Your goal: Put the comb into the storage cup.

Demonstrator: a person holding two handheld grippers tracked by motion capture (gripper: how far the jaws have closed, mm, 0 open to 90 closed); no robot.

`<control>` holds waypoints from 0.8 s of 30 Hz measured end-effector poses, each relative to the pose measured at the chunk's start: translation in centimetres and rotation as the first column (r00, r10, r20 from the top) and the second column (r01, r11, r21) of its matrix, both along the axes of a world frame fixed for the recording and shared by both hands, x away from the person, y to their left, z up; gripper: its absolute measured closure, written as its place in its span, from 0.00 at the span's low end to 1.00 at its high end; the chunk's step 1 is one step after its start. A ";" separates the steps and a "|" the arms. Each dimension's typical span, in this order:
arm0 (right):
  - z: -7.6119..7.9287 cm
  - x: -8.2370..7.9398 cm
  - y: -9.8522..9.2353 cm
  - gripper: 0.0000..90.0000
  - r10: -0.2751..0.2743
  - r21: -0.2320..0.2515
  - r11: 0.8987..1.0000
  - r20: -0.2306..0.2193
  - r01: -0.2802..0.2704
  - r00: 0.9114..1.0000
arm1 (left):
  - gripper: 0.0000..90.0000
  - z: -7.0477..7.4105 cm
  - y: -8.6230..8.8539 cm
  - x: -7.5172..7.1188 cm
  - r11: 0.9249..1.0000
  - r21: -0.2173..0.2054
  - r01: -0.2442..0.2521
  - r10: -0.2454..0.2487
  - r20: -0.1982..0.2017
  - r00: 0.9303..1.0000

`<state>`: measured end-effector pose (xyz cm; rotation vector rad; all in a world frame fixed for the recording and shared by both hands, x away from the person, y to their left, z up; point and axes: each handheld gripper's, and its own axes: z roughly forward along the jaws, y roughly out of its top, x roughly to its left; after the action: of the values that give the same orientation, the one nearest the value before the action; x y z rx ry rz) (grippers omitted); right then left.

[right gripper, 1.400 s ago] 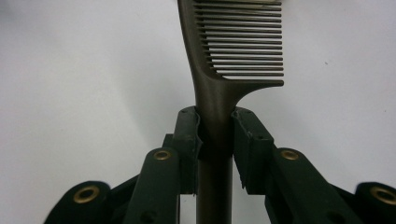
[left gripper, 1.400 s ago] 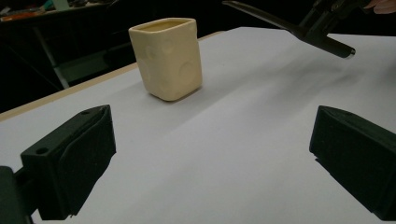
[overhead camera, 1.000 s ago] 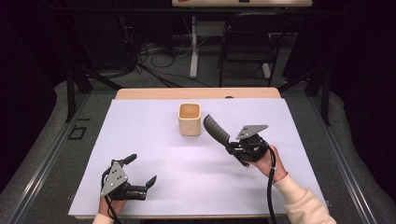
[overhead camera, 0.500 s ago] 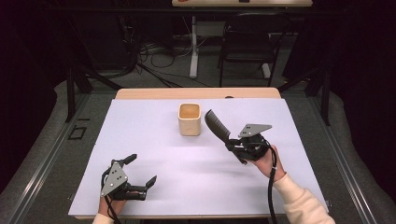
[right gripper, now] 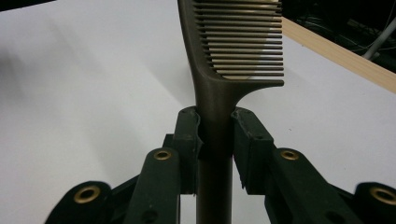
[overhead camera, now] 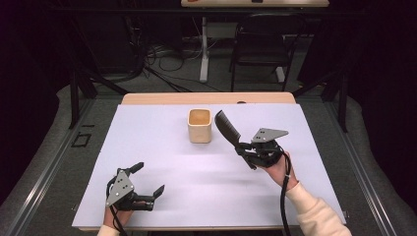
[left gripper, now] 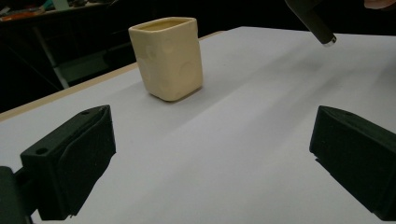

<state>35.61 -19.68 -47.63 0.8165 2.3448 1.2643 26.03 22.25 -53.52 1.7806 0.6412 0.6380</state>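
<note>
Since a second ago almost nothing is changing: you are keeping both hands where they were, the comb [overhead camera: 226,126] edging only slightly. Your right gripper [overhead camera: 244,147] is clamping the comb's smooth dark handle, its toothed head angling up beside the cream, square-sided cup [overhead camera: 199,126], just apart from it. Your left gripper [overhead camera: 147,179] is resting released on the pale sheet [overhead camera: 206,187], jaws wide.

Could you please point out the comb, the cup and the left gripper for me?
comb [right gripper: 233,42]: right gripper view, on its teeth.
cup [overhead camera: 200,132]: high view, on its front wall.
left gripper [overhead camera: 148,180]: high view, midway between its fingertips.
</note>
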 end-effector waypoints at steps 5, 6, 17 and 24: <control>0.3 -0.1 -0.1 0.81 -0.007 0.015 1.000 0.011 0.007 1.000 | 0.00 0.0 -0.3 0.5 1.000 0.001 0.012 -0.012 -0.002 1.000; 0.3 -0.1 -0.1 0.81 -0.011 0.021 1.000 0.013 0.010 1.000 | 0.00 0.0 -0.4 0.6 1.000 0.004 0.017 -0.017 0.001 1.000; 1.0 0.0 0.5 0.81 -0.017 0.049 0.999 0.038 0.016 0.999 | 0.00 0.0 -0.6 0.9 1.000 0.005 0.020 -0.020 0.004 1.000; 1.1 0.6 0.8 0.81 -0.015 0.061 0.998 0.052 0.012 0.999 | 0.00 -0.1 -0.7 1.2 1.000 0.003 0.020 -0.020 0.000 1.000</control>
<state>36.25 -18.84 -46.50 0.8065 2.2666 1.3403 27.27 21.55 -53.58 1.7880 0.6219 0.6259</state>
